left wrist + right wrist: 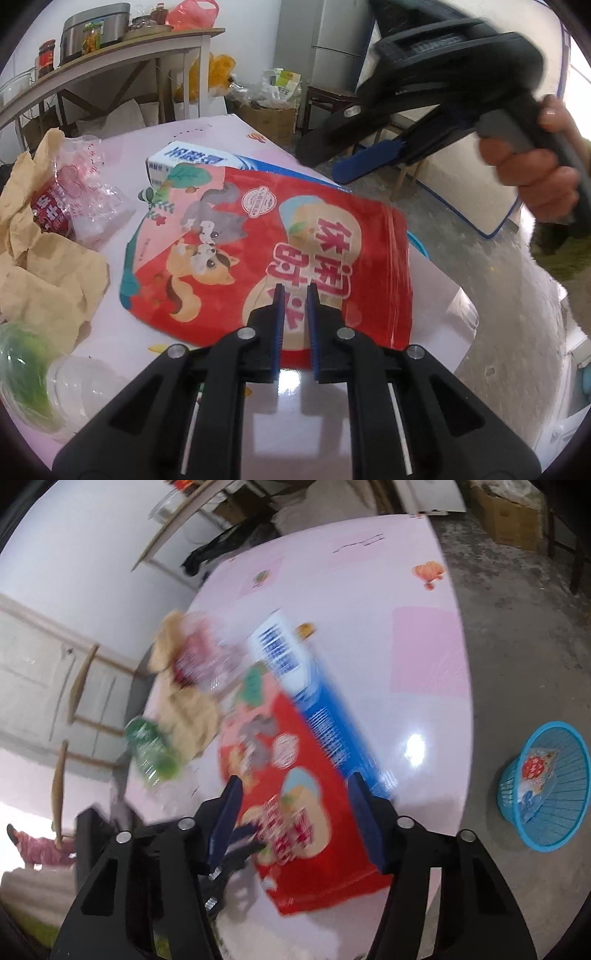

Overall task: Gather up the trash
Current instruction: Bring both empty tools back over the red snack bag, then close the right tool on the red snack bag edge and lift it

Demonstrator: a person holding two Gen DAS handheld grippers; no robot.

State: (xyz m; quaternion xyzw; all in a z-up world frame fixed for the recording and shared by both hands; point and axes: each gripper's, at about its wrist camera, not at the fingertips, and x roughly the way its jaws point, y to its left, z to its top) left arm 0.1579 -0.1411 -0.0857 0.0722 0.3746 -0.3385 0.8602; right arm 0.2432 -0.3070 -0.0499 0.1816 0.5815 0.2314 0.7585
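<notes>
The left gripper (294, 291) is pinching the near edge of the red snack bag (280, 251), its jaws nearly pressed together, angled down toward the pink table (207, 129). The right gripper (293, 786) is hovering spread above the same bag, gripped by a hand (535, 177) at far right. The bag is lying partly over a blue-and-white carton (284, 653); a blue basket (554, 790) is sitting on the floor to the right.

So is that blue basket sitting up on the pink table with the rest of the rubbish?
No, the blue basket stands on the grey concrete floor beside the pink table, with a wrapper already lying inside it.
</notes>
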